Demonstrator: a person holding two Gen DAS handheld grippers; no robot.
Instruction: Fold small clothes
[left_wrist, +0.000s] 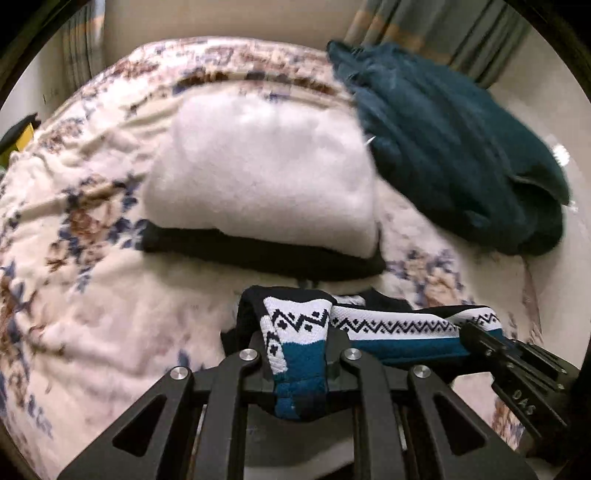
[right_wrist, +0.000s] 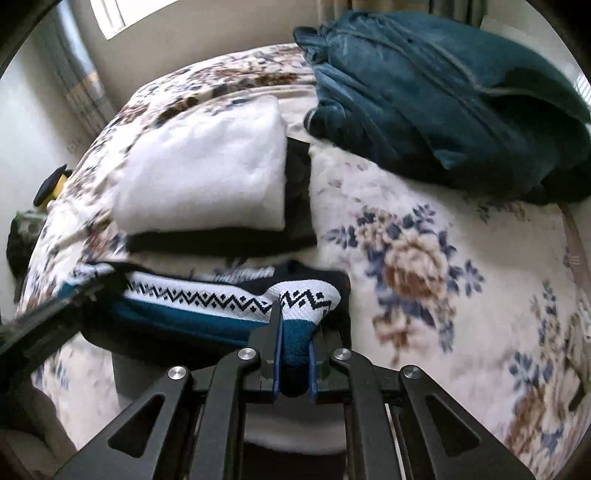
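From the left wrist camera, the left gripper (left_wrist: 300, 354) is nearly closed, its jaws clamped on one end of a patterned garment (left_wrist: 391, 328) in white, navy and teal with a zigzag band. The cloth bunches up between the jaws and stretches away to the right, where the right gripper (left_wrist: 480, 334) holds its other end. The garment hangs just above a bed (left_wrist: 92, 314) covered in a cream floral blanket. Beyond it, a folded white garment (left_wrist: 266, 173) lies on top of a folded black garment (left_wrist: 258, 254), the two forming a small stack on the bed. To the right of the stack sits a rumpled dark teal blanket (left_wrist: 454, 147), near the curtains (left_wrist: 443, 33).

From the right wrist camera, the right gripper (right_wrist: 295, 343) is likewise nearly closed, pinching the other end of the patterned garment (right_wrist: 207, 295) between its blue pads (right_wrist: 277, 354). The cloth runs off to the left toward the left gripper (right_wrist: 92, 291), blurred at the frame's edge. The white garment (right_wrist: 207, 173) on the black garment (right_wrist: 221, 240) lies just behind, and the dark teal blanket (right_wrist: 443, 96) fills the upper right over the floral bed (right_wrist: 424, 258).
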